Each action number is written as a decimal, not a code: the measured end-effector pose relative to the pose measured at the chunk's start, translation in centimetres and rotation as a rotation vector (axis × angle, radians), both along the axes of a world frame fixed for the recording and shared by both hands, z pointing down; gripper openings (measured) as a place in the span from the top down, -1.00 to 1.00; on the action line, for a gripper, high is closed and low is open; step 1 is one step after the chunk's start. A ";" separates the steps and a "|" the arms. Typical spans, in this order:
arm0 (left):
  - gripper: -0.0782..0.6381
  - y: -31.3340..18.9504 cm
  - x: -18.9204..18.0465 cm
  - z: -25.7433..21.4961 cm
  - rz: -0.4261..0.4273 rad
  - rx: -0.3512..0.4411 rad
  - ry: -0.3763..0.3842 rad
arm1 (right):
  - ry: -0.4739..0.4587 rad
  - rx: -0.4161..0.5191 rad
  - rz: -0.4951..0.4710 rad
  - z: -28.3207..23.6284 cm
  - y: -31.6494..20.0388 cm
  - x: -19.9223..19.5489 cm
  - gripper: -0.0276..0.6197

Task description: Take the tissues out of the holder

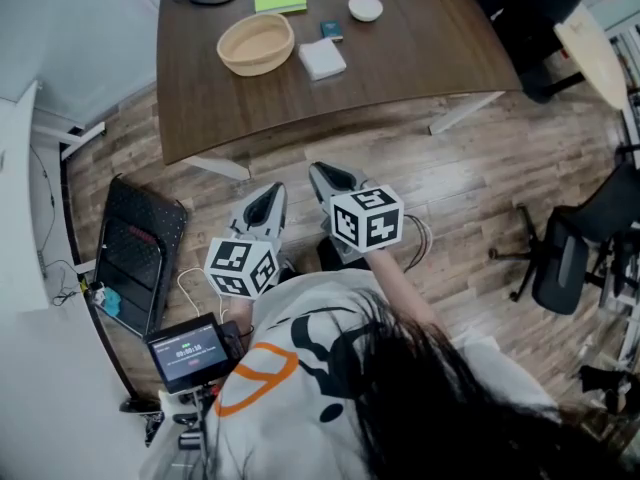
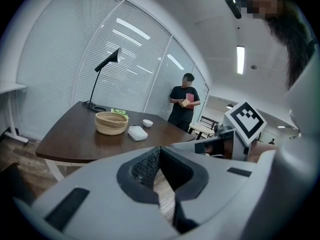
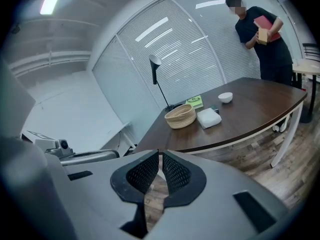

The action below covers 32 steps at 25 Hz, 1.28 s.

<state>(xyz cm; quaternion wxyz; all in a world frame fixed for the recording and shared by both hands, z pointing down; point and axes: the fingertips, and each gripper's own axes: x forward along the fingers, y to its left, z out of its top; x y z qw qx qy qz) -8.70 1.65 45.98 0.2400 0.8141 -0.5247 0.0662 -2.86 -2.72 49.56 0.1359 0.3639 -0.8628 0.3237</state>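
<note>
I hold my left gripper [image 1: 268, 200] and right gripper [image 1: 330, 176] clenched, empty, well apart from the woven basket [image 1: 256, 44], tissue pack [image 1: 322, 58] just beside it.

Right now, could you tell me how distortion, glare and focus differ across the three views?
Head view: even light, sharp, wooden table shows little distortion. Left gripper view: heavy fisheye bends the blinds, dark corners, ceiling lamp blown out. Right gripper view: same fisheye and vignette, ceiling light flares.
</note>
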 end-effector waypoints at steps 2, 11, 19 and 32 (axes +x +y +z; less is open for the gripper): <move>0.79 1.0 -0.9 0.0 0.002 0.004 0.006 | 0.004 -0.004 0.012 0.3 1.1 -0.6 0.81; 0.79 8.2 -5.9 -0.4 0.056 0.032 0.029 | 0.041 0.033 0.057 -0.3 9.7 -5.1 0.81; 0.79 12.2 -6.8 -0.7 0.114 0.065 0.053 | 0.077 0.080 0.052 -0.8 15.3 -7.0 0.81; 0.79 15.9 -8.7 -1.4 0.131 0.102 0.070 | 0.117 0.123 0.026 -1.3 19.6 -9.8 0.81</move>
